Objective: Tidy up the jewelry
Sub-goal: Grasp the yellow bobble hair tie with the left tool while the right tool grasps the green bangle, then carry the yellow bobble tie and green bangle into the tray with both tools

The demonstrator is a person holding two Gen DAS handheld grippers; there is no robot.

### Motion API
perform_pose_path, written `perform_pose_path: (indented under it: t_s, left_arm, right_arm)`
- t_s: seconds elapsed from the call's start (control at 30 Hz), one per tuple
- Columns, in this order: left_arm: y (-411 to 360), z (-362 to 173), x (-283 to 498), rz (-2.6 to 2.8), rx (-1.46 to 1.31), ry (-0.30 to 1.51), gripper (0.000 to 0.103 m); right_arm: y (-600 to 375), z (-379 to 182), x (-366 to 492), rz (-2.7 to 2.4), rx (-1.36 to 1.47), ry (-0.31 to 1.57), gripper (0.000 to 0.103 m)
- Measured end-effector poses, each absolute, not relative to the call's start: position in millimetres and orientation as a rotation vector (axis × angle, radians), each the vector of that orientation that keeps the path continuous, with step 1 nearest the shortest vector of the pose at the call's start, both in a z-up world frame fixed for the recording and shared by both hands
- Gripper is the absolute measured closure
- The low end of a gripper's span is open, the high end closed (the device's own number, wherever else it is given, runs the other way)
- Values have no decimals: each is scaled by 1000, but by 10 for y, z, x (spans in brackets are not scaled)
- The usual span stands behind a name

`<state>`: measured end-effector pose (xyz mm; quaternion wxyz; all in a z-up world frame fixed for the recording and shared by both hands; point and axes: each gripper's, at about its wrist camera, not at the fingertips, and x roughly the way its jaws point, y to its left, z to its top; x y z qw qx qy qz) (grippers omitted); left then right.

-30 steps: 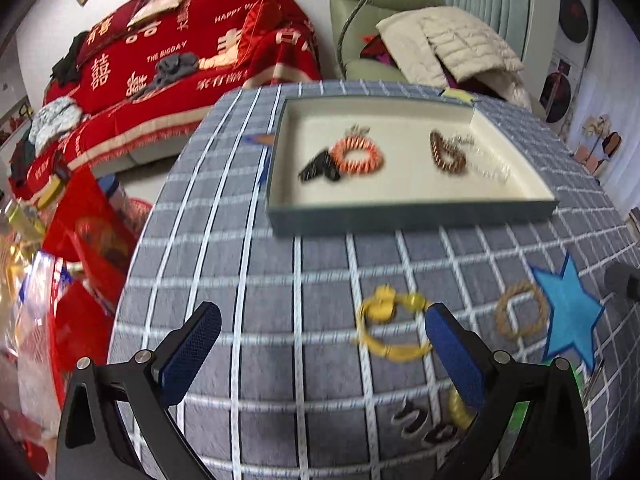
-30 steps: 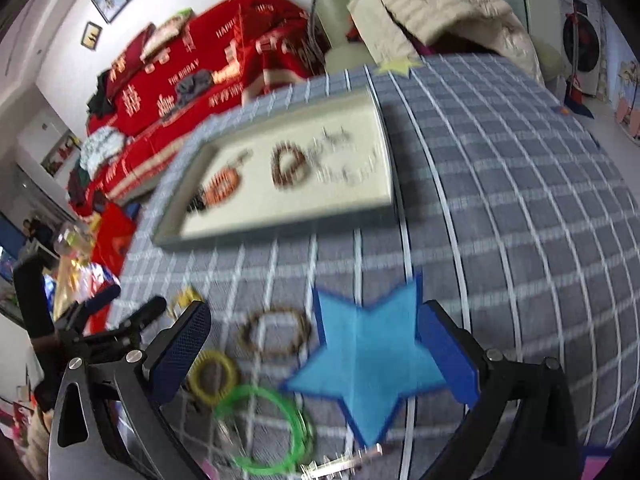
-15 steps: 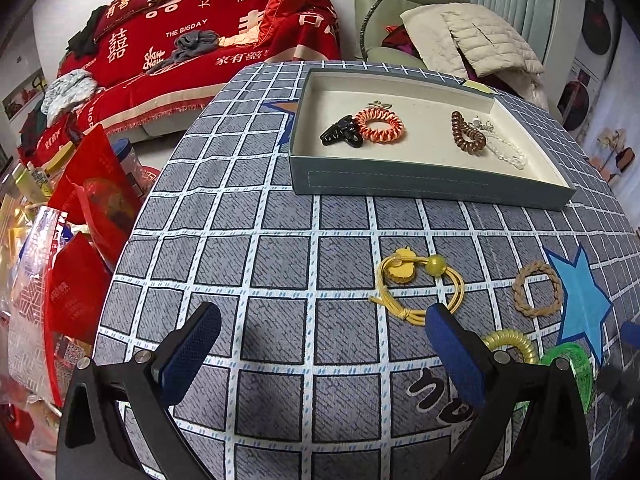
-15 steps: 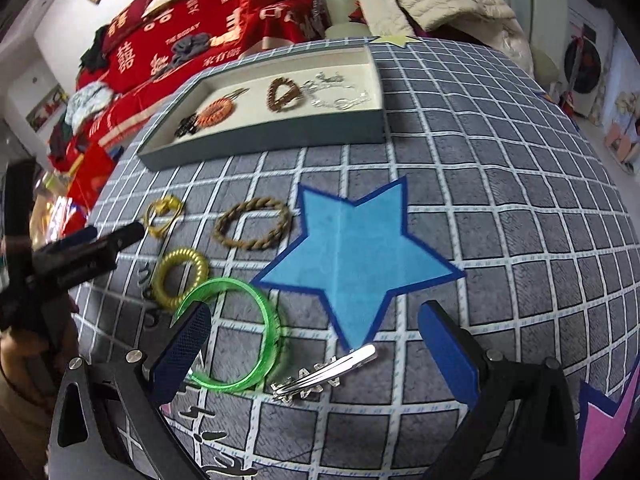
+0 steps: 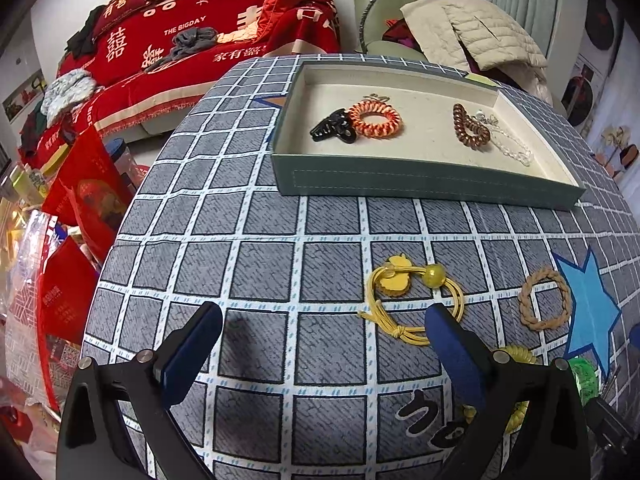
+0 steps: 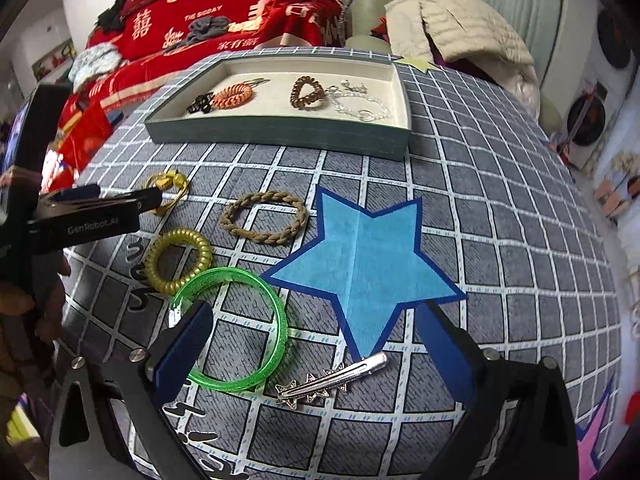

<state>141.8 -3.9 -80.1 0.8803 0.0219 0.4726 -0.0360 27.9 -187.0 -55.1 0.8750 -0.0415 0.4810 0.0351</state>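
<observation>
A grey-green tray [image 5: 432,188] [image 6: 280,133] holds a black clip [image 5: 334,130], an orange coil tie [image 5: 375,119], a brown coil tie [image 5: 470,128] and a clear chain [image 5: 508,145]. On the checked cloth lie a yellow hair tie [image 5: 414,300] [image 6: 168,184], a tan braided ring [image 5: 544,300] [image 6: 264,218], a yellow coil tie [image 6: 178,260], a green bangle [image 6: 234,326] and a silver star hair clip [image 6: 332,376]. My left gripper [image 5: 320,344] is open, its right finger by the yellow hair tie. My right gripper [image 6: 316,352] is open above the star clip and bangle.
A blue felt star [image 6: 364,256] [image 5: 588,312] lies on the cloth right of the loose pieces. The left gripper's finger [image 6: 92,208] reaches in from the left in the right wrist view. Red bags [image 5: 80,200] crowd the floor left of the table; a sofa and chair stand behind.
Both grippers have pulled back and lowered toward the near table edge. More of the loose jewelry has come into view. Both stay open and empty.
</observation>
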Motion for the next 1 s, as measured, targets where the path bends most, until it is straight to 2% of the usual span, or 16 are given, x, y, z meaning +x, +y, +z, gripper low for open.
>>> perform_pose_path:
  t_s: [0.03, 0.1, 0.17, 0.3, 0.37, 0.5, 0.6, 0.67, 0.73, 0.83, 0.9, 0.97, 1.0]
  left_arm:
    - [-54, -810, 1421, -80, 51, 988, 0]
    - [-73, -808, 1424, -93, 51, 986, 0]
    - [-89, -803, 1418, -98, 63, 980, 0]
    - [-120, -782, 1403, -131, 68, 975, 3]
    - [-146, -772, 1395, -149, 73, 972, 15]
    - [-246, -748, 1376, -194, 96, 975, 31]
    - [-287, -734, 1359, -233, 97, 980, 48]
    - [-317, -723, 1338, -248, 110, 976, 74]
    - [-326, -727, 1322, -258, 116, 975, 76]
    - [-299, -721, 1302, -284, 90, 980, 78]
    - [-269, -705, 1282, -291, 71, 979, 78]
    - [-251, -667, 1251, -295, 64, 969, 78]
    - [-244, -649, 1237, -300, 61, 964, 78]
  right_arm:
    - [-1850, -568, 283, 77, -99, 1010, 10]
    - [-1811, -614, 296, 87, -120, 1029, 24]
    - [-1796, -663, 312, 96, -121, 1049, 31]
    - [-1805, -692, 315, 112, -111, 1055, 34]
    - [-1805, -696, 312, 117, -114, 1057, 34]
    - [-1796, -697, 312, 124, -119, 1059, 34]
    - [-1785, -695, 305, 131, -123, 1059, 35]
    - [-1776, -694, 308, 139, -125, 1059, 37]
    - [-1757, -686, 300, 150, -127, 1059, 42]
    - [-1706, -666, 272, 173, -135, 1052, 62]
    - [-1677, -660, 262, 178, -140, 1048, 86]
    - [-1676, -657, 263, 176, -134, 1045, 95]
    - [-1689, -653, 266, 175, -123, 1045, 95]
